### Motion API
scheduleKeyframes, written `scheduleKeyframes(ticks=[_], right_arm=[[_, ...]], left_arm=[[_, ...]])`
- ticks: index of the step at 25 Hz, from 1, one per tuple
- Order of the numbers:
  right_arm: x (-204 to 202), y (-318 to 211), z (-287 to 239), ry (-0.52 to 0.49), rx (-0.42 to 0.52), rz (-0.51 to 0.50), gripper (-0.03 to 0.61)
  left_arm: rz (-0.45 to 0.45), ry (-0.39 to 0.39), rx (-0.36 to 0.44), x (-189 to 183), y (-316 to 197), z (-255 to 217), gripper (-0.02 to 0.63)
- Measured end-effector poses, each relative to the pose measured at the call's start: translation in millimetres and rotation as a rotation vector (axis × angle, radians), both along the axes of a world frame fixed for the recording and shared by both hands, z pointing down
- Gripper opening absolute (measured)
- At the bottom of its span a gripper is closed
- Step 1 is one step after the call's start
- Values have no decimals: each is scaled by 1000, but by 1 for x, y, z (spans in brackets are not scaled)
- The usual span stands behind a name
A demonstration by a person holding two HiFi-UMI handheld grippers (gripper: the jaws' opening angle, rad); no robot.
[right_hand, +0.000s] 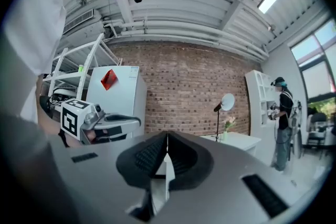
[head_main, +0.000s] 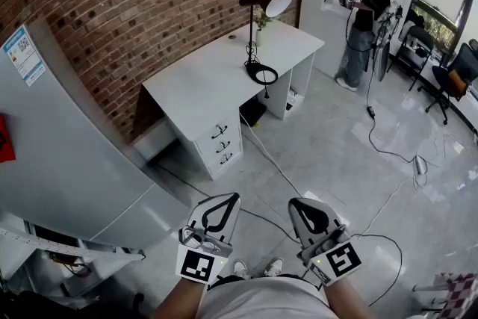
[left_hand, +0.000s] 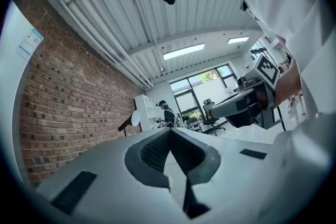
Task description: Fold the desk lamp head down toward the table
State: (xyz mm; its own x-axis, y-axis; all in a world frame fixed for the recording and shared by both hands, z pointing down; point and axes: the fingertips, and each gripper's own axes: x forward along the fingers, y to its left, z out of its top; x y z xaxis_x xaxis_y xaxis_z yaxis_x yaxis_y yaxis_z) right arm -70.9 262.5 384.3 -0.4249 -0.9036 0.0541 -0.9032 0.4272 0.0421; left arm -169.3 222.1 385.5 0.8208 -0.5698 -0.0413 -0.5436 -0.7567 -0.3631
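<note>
**Left gripper** (head_main: 226, 199): held level in front of the person, jaws set fully together, nothing gripped.

**Right gripper** (head_main: 299, 204): beside the left, likewise closed on nothing.

**Desk lamp** (head_main: 261, 73): stood on the white desk (head_main: 194, 82) against the brick wall, well apart from both grippers. It lies ahead across the floor, roughly on the line between them. The stem is seen upright, and a short dark arm slants from it to the round lamp head (head_main: 278, 3), raised at upper right.

Neither gripper can be judged clearly nearer at this range. The right is perhaps better placed, since the head lies toward its side. An approach to the desk is judged necessary before any fold.

**Second person** (head_main: 370, 7): seen standing farther right.
</note>
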Motion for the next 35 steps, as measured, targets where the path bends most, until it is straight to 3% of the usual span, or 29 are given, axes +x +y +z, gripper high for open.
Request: scheduleKeyframes(ticks=[12, 26, 31, 35], right_arm=[[29, 3, 5, -5, -10, 10, 18], [74, 8, 16, -43, -16, -37, 18], [75, -8, 20, -50, -28, -45, 18], [79, -29, 24, -40, -40, -33, 18]], left_arm=[[-10, -8, -10, 23, -2, 5, 8], [-93, -28, -12, 53, -3, 9, 8], [-97, -48, -19, 54, -18, 16, 8], [-92, -20, -37, 56, -46, 22, 8]])
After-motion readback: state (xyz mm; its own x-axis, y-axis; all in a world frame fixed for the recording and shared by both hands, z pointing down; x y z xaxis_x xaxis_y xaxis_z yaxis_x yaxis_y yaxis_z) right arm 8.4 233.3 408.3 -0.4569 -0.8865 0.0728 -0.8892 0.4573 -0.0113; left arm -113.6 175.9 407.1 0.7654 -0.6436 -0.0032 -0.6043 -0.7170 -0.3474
